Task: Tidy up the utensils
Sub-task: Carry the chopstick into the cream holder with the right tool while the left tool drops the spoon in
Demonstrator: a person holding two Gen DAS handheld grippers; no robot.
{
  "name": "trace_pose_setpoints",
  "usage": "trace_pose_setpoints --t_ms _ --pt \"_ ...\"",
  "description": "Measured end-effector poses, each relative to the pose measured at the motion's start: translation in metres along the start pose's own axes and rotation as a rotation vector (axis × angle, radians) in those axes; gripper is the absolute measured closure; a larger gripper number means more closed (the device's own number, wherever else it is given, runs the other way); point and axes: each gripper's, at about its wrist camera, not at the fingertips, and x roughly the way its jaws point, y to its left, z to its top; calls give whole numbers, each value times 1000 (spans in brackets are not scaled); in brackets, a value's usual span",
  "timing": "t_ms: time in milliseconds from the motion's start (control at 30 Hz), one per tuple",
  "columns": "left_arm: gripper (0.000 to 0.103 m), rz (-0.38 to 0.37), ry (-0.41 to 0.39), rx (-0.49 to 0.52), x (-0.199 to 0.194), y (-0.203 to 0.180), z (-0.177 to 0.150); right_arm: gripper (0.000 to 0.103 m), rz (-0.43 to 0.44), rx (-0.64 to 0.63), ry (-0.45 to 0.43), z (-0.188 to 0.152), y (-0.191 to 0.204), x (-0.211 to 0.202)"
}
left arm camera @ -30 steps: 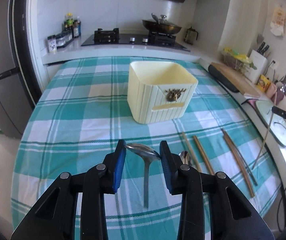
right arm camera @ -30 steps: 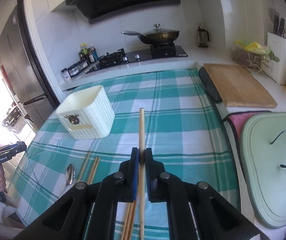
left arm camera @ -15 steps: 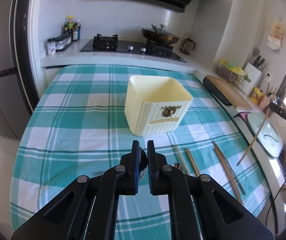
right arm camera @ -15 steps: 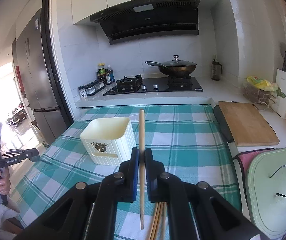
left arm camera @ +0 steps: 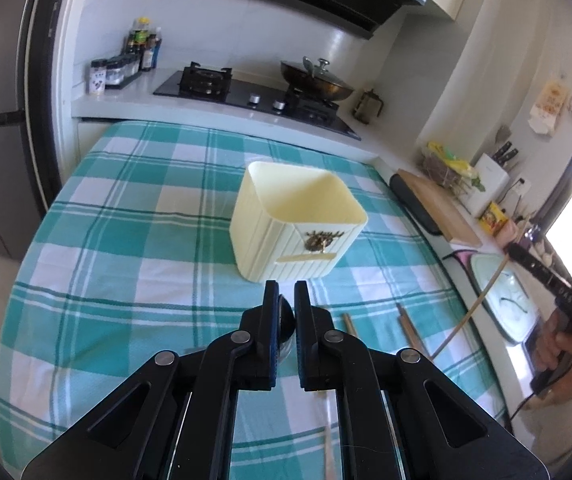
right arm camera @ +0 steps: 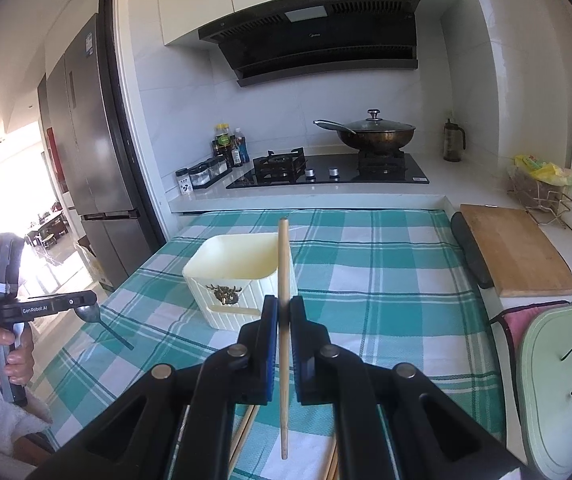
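Observation:
My left gripper (left arm camera: 286,294) is shut on a metal spoon (left arm camera: 285,320), whose bowl shows dark between the blue pads. In the right wrist view the spoon (right arm camera: 91,314) hangs above the checked cloth, handle slanting down. The cream ribbed bin (left arm camera: 298,224) stands open-topped just beyond the left fingertips. My right gripper (right arm camera: 283,306) is shut on a wooden chopstick (right arm camera: 283,264), held upright in front of the bin (right arm camera: 242,276). More chopsticks (left arm camera: 409,329) lie on the cloth to the right of the spoon, and some (right arm camera: 242,432) lie under the right gripper.
The teal checked tablecloth (left arm camera: 126,240) covers the table. A stove (right arm camera: 326,170) with a lidded wok (right arm camera: 374,134) runs along the back counter. To the right are a wooden cutting board (right arm camera: 514,252) and a pale green lid (right arm camera: 558,384); a fridge (right arm camera: 94,168) stands left.
The left jaws closed on the spoon and lifted it off the cloth. The right gripper rose with its chopstick and swung toward the bin.

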Motion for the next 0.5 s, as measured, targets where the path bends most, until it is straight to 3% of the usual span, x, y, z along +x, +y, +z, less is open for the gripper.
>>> trace_pose_setpoints --t_ms 167,300,400,500 --pt "98 -89 -45 -27 -10 -27 53 97 37 13 -27 23 7 14" --pt "98 -177 -140 -57 -18 -51 108 97 82 -14 -121 68 26 22" --pt "98 -222 -172 -116 -1 -56 139 97 119 -30 -213 102 39 31" --pt "98 -243 -164 -224 36 -43 154 97 90 -58 -307 124 48 56"
